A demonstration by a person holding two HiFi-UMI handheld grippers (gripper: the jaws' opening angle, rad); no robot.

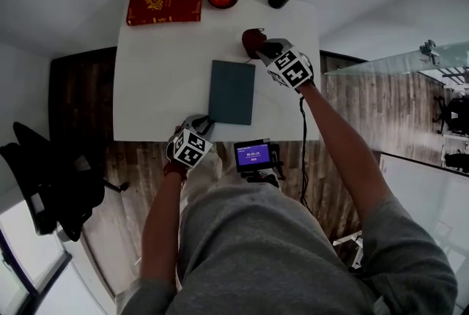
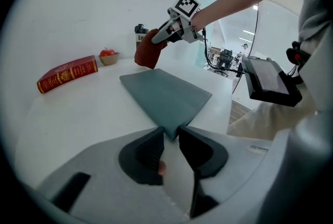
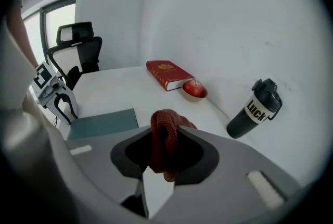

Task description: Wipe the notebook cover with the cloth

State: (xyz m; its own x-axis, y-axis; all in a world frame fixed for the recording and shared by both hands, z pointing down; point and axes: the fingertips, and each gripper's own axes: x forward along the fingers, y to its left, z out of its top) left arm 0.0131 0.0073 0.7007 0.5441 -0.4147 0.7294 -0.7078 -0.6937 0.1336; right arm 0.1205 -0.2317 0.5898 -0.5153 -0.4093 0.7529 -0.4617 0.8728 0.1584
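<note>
My L tongs (image 1: 202,124) pinch the notebook (image 1: 231,91) corner to pin it, R tongs (image 1: 260,50) grip the cloth (image 1: 250,37) bunched, raised by its far edge for wiping.

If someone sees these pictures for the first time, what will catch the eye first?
First, the dark red cloth bunched in the right gripper, just beyond the far right corner of the teal notebook. Next, the left gripper pinching that notebook's near left corner.
</note>
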